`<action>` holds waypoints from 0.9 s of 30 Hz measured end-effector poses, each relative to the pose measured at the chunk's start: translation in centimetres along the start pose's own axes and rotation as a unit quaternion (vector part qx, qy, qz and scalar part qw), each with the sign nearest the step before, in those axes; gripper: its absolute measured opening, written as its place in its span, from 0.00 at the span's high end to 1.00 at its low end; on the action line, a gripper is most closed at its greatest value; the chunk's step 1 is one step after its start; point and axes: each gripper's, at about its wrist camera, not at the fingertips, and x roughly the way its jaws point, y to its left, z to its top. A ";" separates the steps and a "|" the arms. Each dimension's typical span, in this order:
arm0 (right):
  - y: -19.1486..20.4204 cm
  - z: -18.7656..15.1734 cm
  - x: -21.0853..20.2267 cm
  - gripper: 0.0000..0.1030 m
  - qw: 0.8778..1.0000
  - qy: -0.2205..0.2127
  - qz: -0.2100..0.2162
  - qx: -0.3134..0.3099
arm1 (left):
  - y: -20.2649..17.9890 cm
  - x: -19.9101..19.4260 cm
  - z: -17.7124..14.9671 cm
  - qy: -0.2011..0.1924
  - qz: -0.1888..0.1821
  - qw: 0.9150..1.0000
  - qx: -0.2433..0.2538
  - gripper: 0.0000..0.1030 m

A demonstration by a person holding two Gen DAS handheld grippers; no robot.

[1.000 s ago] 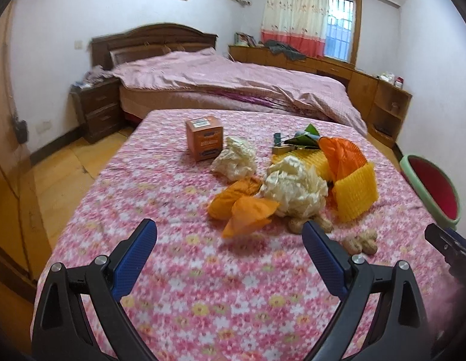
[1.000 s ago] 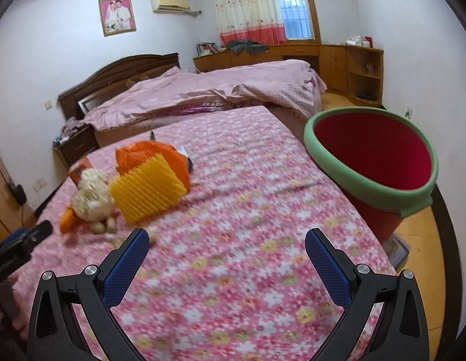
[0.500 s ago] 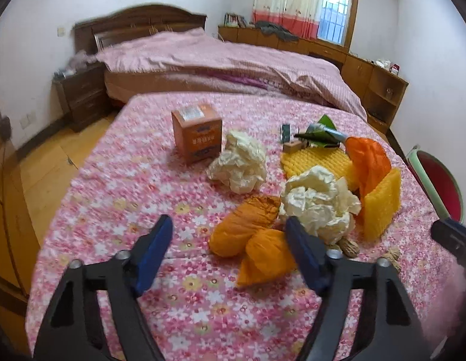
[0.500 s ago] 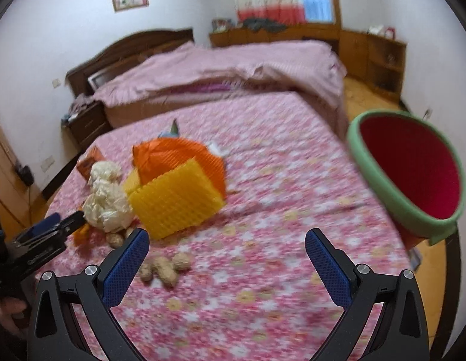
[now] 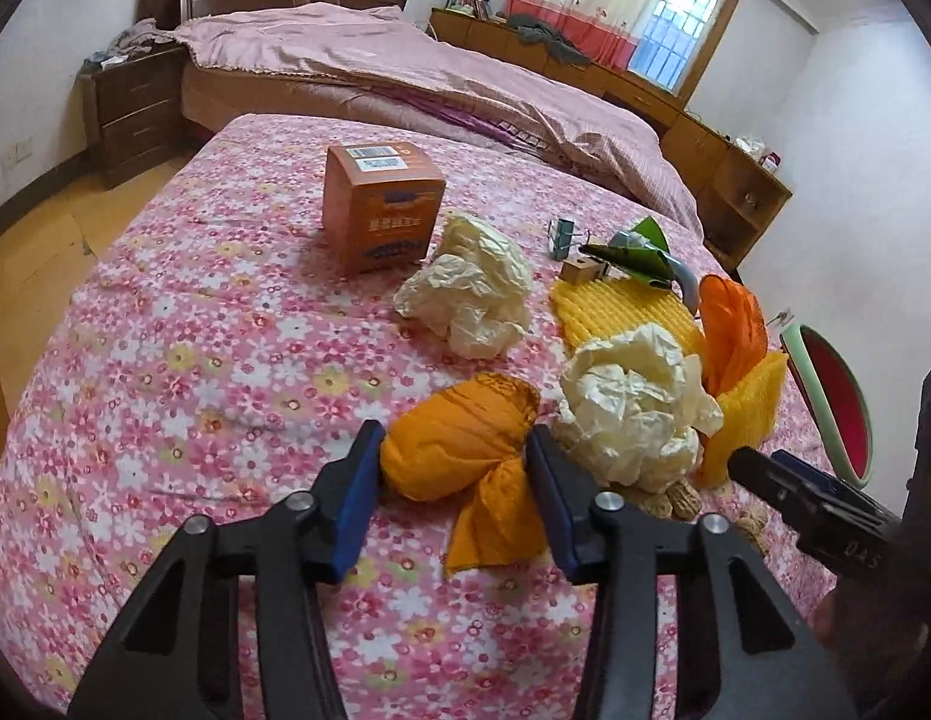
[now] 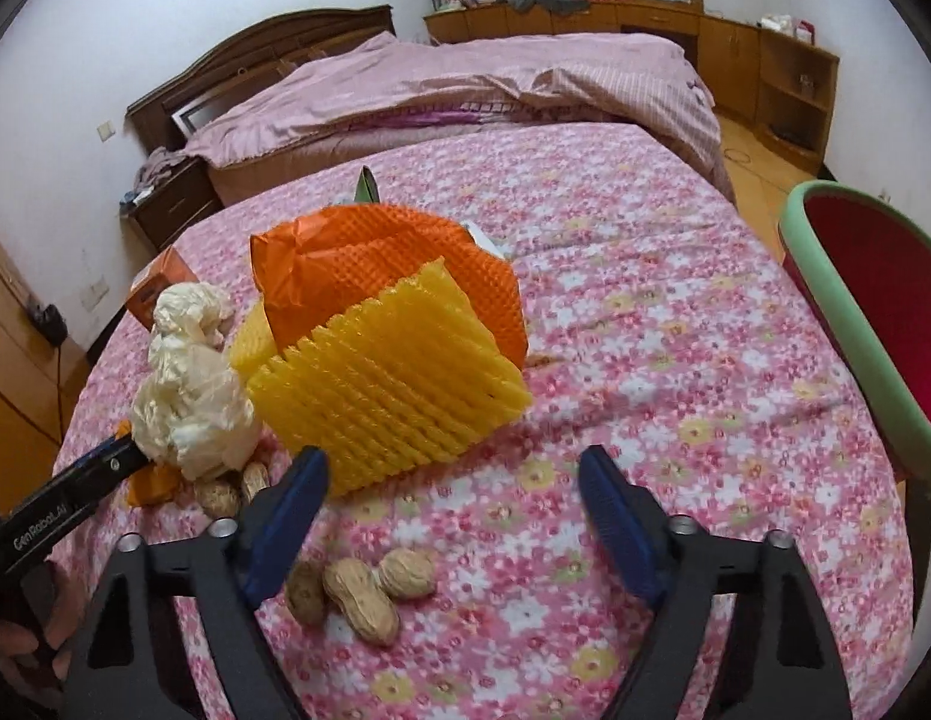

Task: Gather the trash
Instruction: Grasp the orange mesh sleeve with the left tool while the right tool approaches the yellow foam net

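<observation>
Trash lies on a table with a pink flowered cloth (image 5: 213, 324). My left gripper (image 5: 456, 465) has its jaws closed in on both sides of an orange cloth wad (image 5: 459, 438). Beside it lie two crumpled cream paper balls (image 5: 636, 408) (image 5: 471, 288), yellow foam netting (image 6: 393, 384), orange foam netting (image 6: 393, 264) and an orange box (image 5: 378, 213). My right gripper (image 6: 453, 495) is open and empty, just in front of the yellow netting. Peanuts (image 6: 363, 591) lie between its fingers. A red bin with a green rim (image 6: 855, 312) stands at the right table edge.
A green wrapper (image 5: 636, 252), a binder clip (image 5: 561, 237) and a small wooden block (image 5: 579, 270) lie at the far side of the pile. Behind the table are a bed with pink covers (image 5: 405, 72), a nightstand (image 5: 135, 114) and low wooden cabinets (image 6: 789, 78).
My left gripper moved forward and narrowed around the orange cloth wad. My right gripper swung left and forward toward the yellow netting and peanuts, staying open.
</observation>
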 end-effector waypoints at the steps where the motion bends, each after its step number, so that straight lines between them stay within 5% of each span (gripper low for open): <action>1: 0.0 0.1 0.0 0.25 1.000 0.000 0.008 0.005 | -0.1 0.0 0.0 0.000 -0.001 1.000 0.001 0.56; 4: 0.2 0.4 0.3 0.32 1.000 -0.003 0.028 0.013 | -0.2 0.1 0.0 0.000 -0.005 1.000 0.003 0.61; 5: 0.3 0.6 0.4 0.45 0.999 -0.003 0.031 0.012 | -0.1 0.0 -0.1 0.000 -0.007 1.000 0.002 0.62; 7: 0.5 0.6 0.4 0.51 0.999 -0.002 0.033 0.006 | -0.1 -0.1 0.0 -0.002 -0.007 1.000 0.001 0.63; 12: 0.4 0.7 -0.4 0.88 0.999 -0.006 0.052 0.004 | -0.5 -1.7 -0.3 -0.030 0.003 0.999 0.010 0.64; 27: -1.9 -0.3 -6.5 0.99 0.994 -0.074 0.073 0.028 | -2.2 -7.0 -0.7 -0.075 0.023 0.997 0.006 0.64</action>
